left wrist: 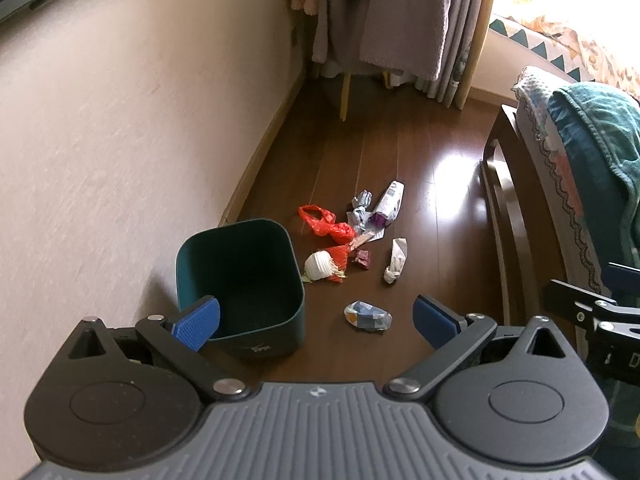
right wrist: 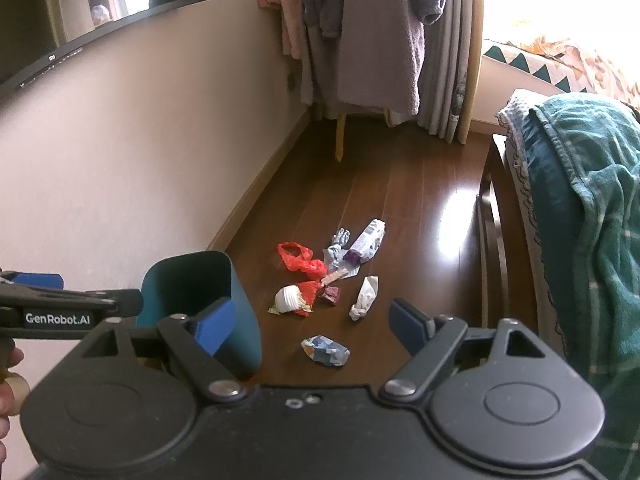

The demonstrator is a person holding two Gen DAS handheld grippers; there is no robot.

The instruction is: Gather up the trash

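The clearest text is "GenRobot.AI", in white letters on the black side of the left gripper [right wrist: 32,280], seen at the left edge of the right wrist view. A small white logo reading "mi" sits on the lower bezel of the wall-mounted screen [right wrist: 52,57]. The green bin [left wrist: 256,348] carries a small pale mark on its front wall, too small to read. The printed wrappers on the floor, among them the purple-and-white packet [right wrist: 370,240], show lettering too blurred to make out.
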